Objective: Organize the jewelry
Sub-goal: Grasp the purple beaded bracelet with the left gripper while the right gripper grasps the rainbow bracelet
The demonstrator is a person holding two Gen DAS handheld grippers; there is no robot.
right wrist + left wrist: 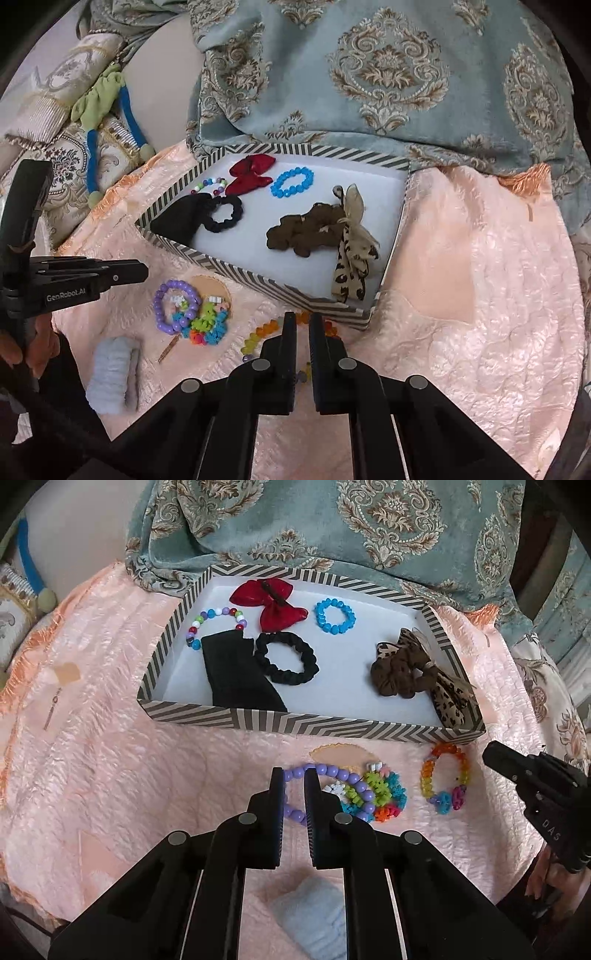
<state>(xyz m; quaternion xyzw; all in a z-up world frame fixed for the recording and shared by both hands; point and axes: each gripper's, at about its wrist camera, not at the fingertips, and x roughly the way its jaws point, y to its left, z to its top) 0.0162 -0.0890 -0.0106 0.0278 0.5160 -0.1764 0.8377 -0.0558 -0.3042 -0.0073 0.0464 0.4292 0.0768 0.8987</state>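
Note:
A striped tray (314,728) (258,282) lies on the pink bedspread. It holds a red bow (267,603), a blue bead bracelet (335,616), a multicolour bead bracelet (216,622), a black scrunchie (284,658), a black cloth (236,675) and a leopard-print scrunchie (417,674). In front of the tray lie a purple bead bracelet (332,779) (176,301), a colourful pile (380,794) and a rainbow bracelet (445,775) (258,338). My left gripper (294,775) is slightly open, its jaws astride the purple bracelet's beads. My right gripper (303,319) is slightly open over the rainbow bracelet.
A patterned teal blanket (332,524) rises behind the tray. A folded grey cloth (112,373) lies near the front left. A green and blue item (99,110) lies among cushions at the far left.

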